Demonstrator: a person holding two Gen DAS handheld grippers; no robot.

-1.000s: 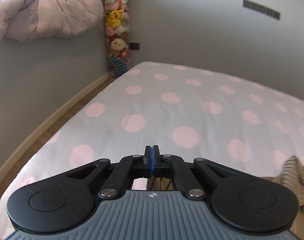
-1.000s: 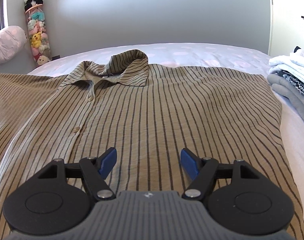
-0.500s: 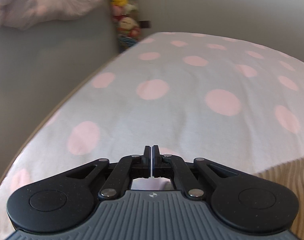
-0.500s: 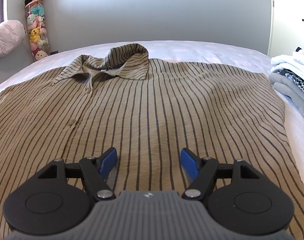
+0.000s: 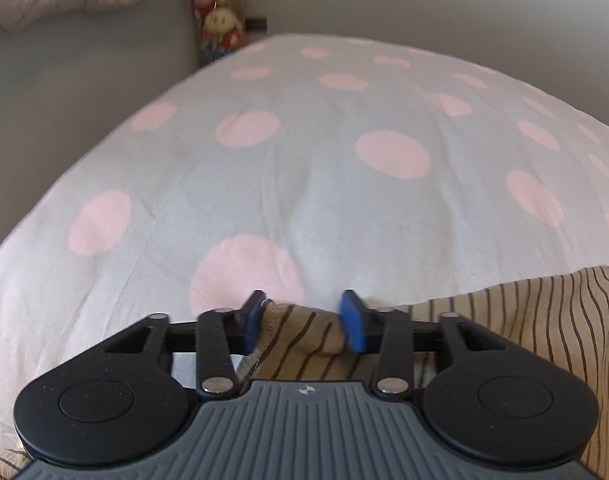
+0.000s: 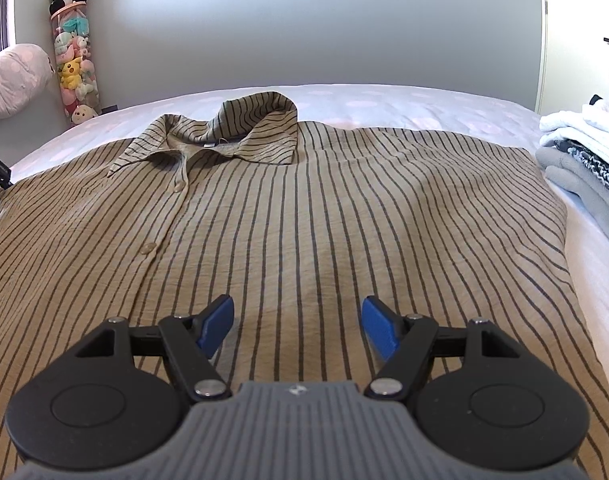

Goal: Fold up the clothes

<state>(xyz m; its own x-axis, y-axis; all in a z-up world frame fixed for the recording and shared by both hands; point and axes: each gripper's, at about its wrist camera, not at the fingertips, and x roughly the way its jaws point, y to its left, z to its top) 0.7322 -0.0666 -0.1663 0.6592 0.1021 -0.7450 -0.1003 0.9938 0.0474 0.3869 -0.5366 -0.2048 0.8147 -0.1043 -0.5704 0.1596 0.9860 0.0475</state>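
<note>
A tan shirt with thin dark stripes (image 6: 304, 216) lies spread flat on the bed, buttoned front up, collar (image 6: 240, 136) at the far end. My right gripper (image 6: 298, 326) is open and empty, low over the shirt's lower middle. My left gripper (image 5: 304, 322) is open at the shirt's left edge; a bunched bit of the striped cloth (image 5: 300, 332) sits between its blue pads, which stand apart from each other. More of the shirt (image 5: 544, 320) shows at the lower right of the left wrist view.
The bed has a white sheet with pink dots (image 5: 324, 160). A stack of folded clothes (image 6: 584, 160) sits at the bed's right edge. A tube of plush toys (image 6: 74, 64) stands in the far left corner. A pink quilt (image 6: 12, 80) hangs at left.
My left gripper has dropped toward the bed and opened from shut, with the shirt's edge now between its pads. The shirt's left side has settled flat. The right gripper has stayed open.
</note>
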